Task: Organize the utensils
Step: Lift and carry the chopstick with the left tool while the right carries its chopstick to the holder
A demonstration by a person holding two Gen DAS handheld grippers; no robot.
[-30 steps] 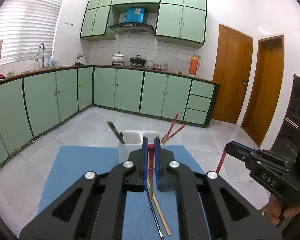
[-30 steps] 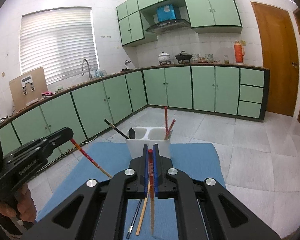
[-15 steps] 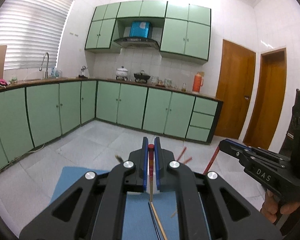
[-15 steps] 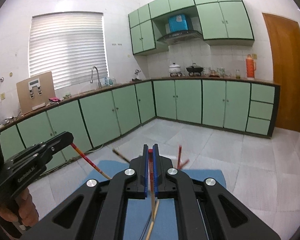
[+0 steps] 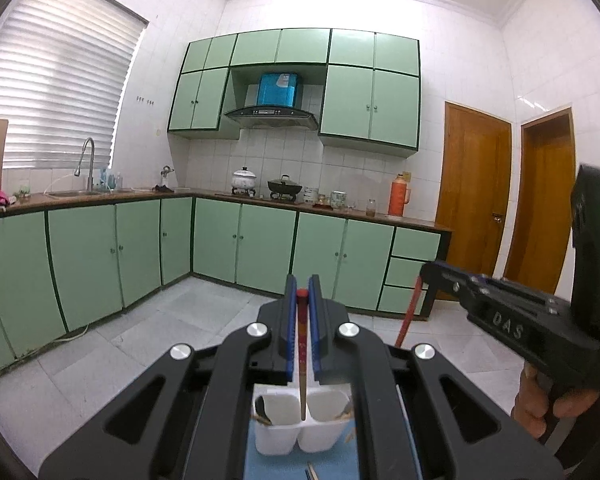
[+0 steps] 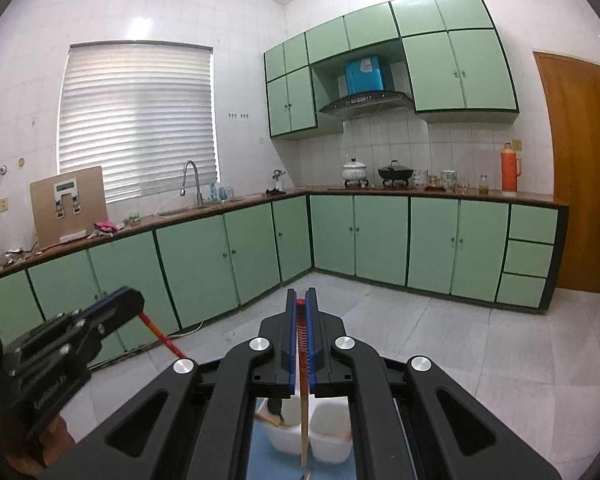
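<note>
White-tiled kitchen, green cabinets [image 5: 268, 248], blinded window [image 6: 136, 120], wooden doors [image 5: 474, 188].

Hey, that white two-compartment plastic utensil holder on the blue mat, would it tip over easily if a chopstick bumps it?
Probably somewhat. The white two-compartment plastic utensil holder looks thin-walled and light, so a sideways knock could likely shift it. Its two side-by-side cups give a broad base, which should resist tipping. The blue mat beneath may add some grip.

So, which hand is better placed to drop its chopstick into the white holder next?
Left, narrowly: the left tool holds its chopstick tip just over the holder; the right one's reaches past it.
</note>
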